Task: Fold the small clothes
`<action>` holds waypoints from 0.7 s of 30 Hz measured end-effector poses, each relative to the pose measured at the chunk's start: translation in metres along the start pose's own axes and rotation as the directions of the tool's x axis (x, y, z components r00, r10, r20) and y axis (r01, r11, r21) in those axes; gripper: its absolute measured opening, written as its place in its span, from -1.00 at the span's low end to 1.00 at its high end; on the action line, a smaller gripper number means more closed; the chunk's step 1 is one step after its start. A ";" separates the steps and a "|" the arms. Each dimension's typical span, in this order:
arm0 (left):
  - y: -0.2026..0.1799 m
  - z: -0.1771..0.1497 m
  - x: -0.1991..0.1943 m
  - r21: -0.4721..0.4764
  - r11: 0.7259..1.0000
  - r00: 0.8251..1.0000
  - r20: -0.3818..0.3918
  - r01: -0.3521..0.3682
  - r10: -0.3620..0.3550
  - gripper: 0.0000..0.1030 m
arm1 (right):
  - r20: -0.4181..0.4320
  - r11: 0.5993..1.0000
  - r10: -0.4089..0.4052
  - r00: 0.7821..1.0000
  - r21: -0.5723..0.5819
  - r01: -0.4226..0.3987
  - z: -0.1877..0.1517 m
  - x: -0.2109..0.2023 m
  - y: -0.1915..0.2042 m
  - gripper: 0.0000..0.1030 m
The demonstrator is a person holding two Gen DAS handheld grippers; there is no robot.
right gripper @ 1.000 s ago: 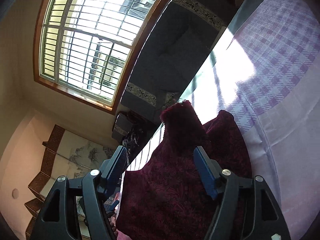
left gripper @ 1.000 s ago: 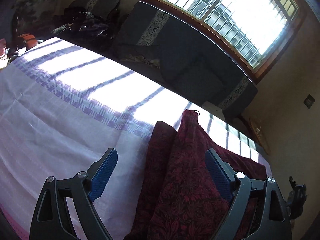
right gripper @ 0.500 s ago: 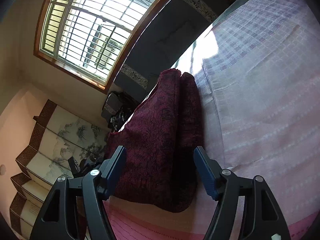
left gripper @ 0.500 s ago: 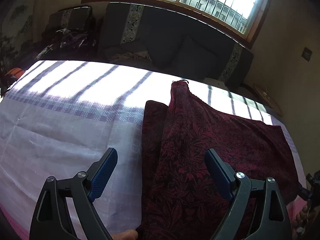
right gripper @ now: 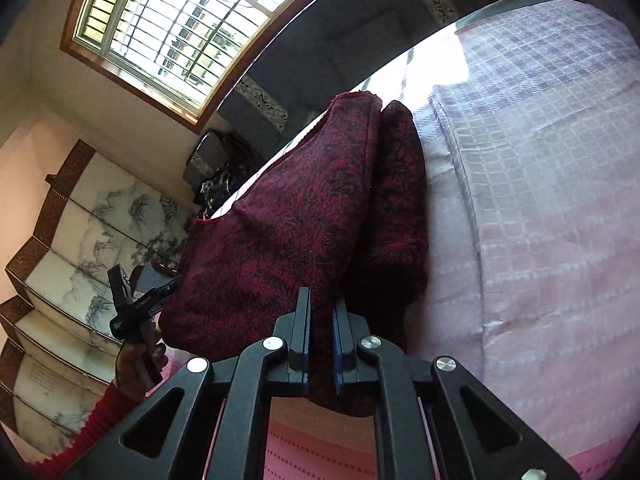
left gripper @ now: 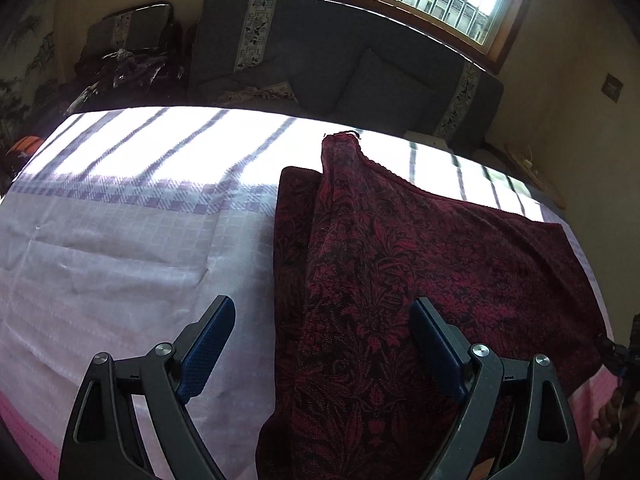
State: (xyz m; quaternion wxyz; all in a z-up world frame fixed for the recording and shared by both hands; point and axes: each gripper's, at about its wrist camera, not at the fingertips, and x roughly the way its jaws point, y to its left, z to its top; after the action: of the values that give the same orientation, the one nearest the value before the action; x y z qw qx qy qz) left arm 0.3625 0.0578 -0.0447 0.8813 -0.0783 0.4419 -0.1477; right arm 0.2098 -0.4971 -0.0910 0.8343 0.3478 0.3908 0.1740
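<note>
Maroon knit garment [left gripper: 400,264], floral-patterned, lay on the tabletop [left gripper: 120,248], which was covered by a lilac checked cloth. It sat toward the near edge, partly folded: one long side was doubled over into a thick ridge running away from the cameras, and a narrow end [left gripper: 340,140] pointed toward the window.

Right hand-held gripper [right gripper: 320,344]: jaws nearly closed, pinching the near edge of the garment at the folded ridge. Fabric bulged out below the pads, so the bite took several layers.

Left hand-held gripper [left gripper: 320,344]: released, jaws spread wide, hovering above the near part of the garment with nothing between the pads. In the right wrist view it [right gripper: 136,304] appeared at the garment's left corner; contact there could not be told.

Handling judgement: soft, limp and light, with no stiffness of its own; any unsupported part would likely sag and drag. The knit surface looked grippy rather than slick, so a pinch should hold. Not fragile, though the loose weave could snag on pad edges.

Suggested hold: corners or hem edges, pinching all layers together near the fold line, one gripper per corner, so the doubled side would not slide open when lifted.
</note>
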 end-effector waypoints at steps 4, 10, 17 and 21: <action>0.005 -0.014 -0.013 -0.006 1.000 1.000 0.001 0.027 -0.027 0.72 | -0.007 1.000 0.000 1.000 -0.005 0.000 -0.012 -0.013 0.001 -0.83; 0.011 -0.042 -0.008 0.012 1.000 1.000 -0.017 0.011 -0.011 0.72 | -0.043 1.000 -0.017 0.999 0.012 0.018 -0.034 -0.016 -0.010 -0.83; 0.029 -0.051 -0.020 -0.039 0.998 0.999 0.039 0.039 -0.037 0.72 | -0.033 1.000 -0.005 0.999 0.014 0.006 -0.038 -0.018 -0.015 -0.76; 0.035 -0.043 -0.027 -0.027 0.997 0.998 -0.009 0.070 -0.070 0.72 | -0.026 1.000 -0.009 1.000 -0.017 0.009 -0.034 -0.020 -0.007 -0.72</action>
State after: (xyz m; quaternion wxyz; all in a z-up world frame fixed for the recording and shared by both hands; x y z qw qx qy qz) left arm 0.3192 0.0999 -0.0593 0.8724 -0.1048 0.4451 -0.1729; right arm 0.1710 -0.4978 -0.1006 0.8328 0.3370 0.4016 0.1780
